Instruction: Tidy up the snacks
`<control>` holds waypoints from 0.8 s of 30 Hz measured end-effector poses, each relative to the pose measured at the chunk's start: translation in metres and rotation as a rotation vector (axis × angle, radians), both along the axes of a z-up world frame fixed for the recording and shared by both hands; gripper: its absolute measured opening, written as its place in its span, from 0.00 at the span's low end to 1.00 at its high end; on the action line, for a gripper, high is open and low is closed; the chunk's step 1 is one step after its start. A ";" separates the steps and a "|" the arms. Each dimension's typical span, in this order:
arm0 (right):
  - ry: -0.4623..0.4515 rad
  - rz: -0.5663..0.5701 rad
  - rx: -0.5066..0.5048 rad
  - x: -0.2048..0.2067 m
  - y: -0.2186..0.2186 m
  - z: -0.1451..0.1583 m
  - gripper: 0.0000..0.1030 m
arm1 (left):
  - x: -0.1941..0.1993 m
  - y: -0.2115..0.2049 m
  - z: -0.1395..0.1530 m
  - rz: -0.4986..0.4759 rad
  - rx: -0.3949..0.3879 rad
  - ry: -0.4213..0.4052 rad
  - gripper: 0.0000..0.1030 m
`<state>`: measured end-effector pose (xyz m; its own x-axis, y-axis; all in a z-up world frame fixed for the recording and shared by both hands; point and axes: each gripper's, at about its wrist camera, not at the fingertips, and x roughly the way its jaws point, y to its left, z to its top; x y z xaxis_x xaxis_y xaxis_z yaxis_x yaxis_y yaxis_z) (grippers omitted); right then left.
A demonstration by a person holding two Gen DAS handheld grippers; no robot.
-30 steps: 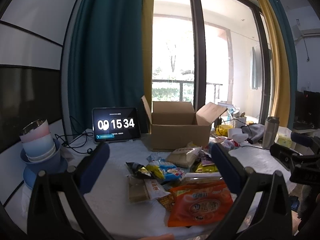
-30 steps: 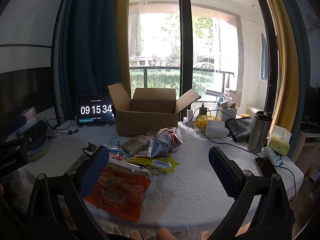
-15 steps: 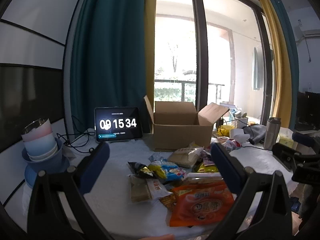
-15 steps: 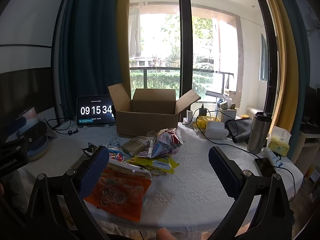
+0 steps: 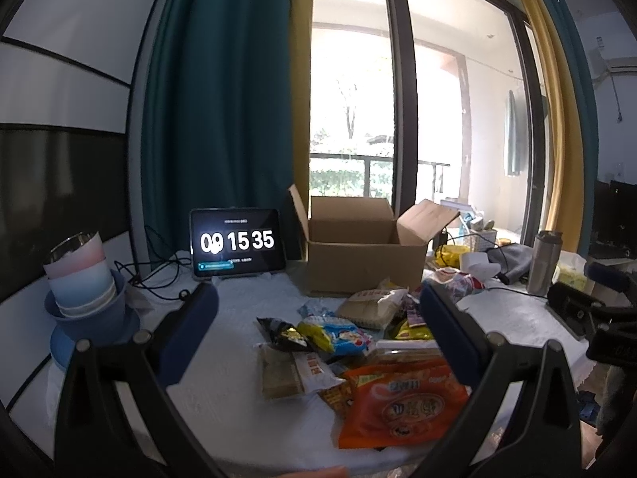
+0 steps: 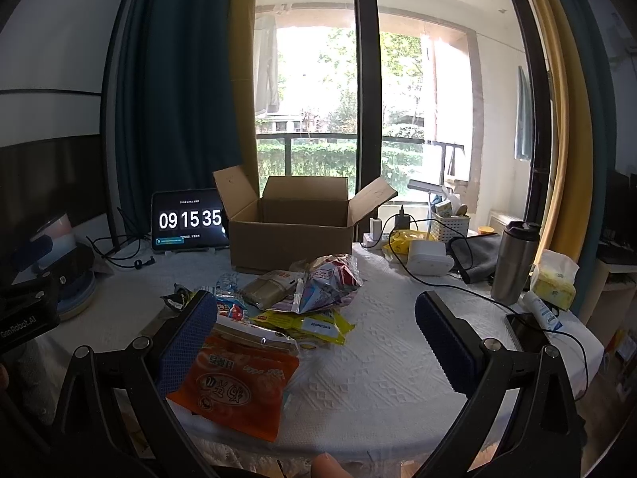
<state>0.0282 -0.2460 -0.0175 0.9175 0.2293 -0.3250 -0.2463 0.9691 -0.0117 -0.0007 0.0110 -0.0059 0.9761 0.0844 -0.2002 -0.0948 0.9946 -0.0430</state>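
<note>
1. State: left gripper (image 5: 318, 330) and right gripper (image 6: 314, 332) both spread wide, nothing between the pads, hovering above the near edge of the table (image 6: 398, 342). No snack picked yet, by the look of it.
2. Landmark = cardboard box (image 6: 292, 235), flaps open, at the back of the table. The snack pile (image 6: 286, 310) sits just in front of it, spilling toward the near edge.
3. Orange packet (image 6: 239, 386) is the pile item farthest from the box, right at the table edge. Risk: a low or sideways approach nudges it off. Glossy film, likely slides easily on the cloth.
4. Packets overlap: yellow packet (image 6: 306, 324) lies under the red-and-white foil bag (image 6: 326, 283), and a clear-topped pack (image 6: 254, 334) rests on the orange one. Risk: pinching one drags its neighbours, or grabs two at once.
5. Foil bag looks puffy. Risk: clamping mid-body crushes contents or it squirts out; the seam is the safer grip.
6. Right of the box: black cable (image 6: 458, 279) runs across the cloth, steel tumbler (image 6: 513, 267) upright near it. Risk: a wide right-side swing snags the cable or tips the tumbler.
7. Left of the box: tablet clock (image 5: 237, 241), then stacked cups (image 5: 81, 279). Risk: left elbow-out motion knocks them.
8. Box flaps stand up and outward; a carried packet could catch one on the way in.
</note>
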 end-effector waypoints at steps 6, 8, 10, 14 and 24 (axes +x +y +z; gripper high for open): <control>0.000 0.001 0.000 0.000 0.000 0.000 0.99 | -0.001 0.000 -0.001 0.003 0.000 -0.003 0.99; 0.000 0.000 0.000 0.000 0.000 0.000 0.99 | -0.001 0.000 -0.001 0.002 0.000 -0.002 0.99; 0.000 0.000 0.000 0.000 0.000 0.000 0.99 | -0.001 0.000 -0.001 0.003 0.001 -0.002 0.99; 0.000 0.000 -0.001 0.000 0.001 0.000 0.99 | -0.001 0.000 -0.001 0.002 0.003 0.001 0.99; 0.023 0.004 0.000 0.005 0.001 -0.004 0.99 | 0.007 -0.001 -0.004 0.006 0.000 0.026 0.99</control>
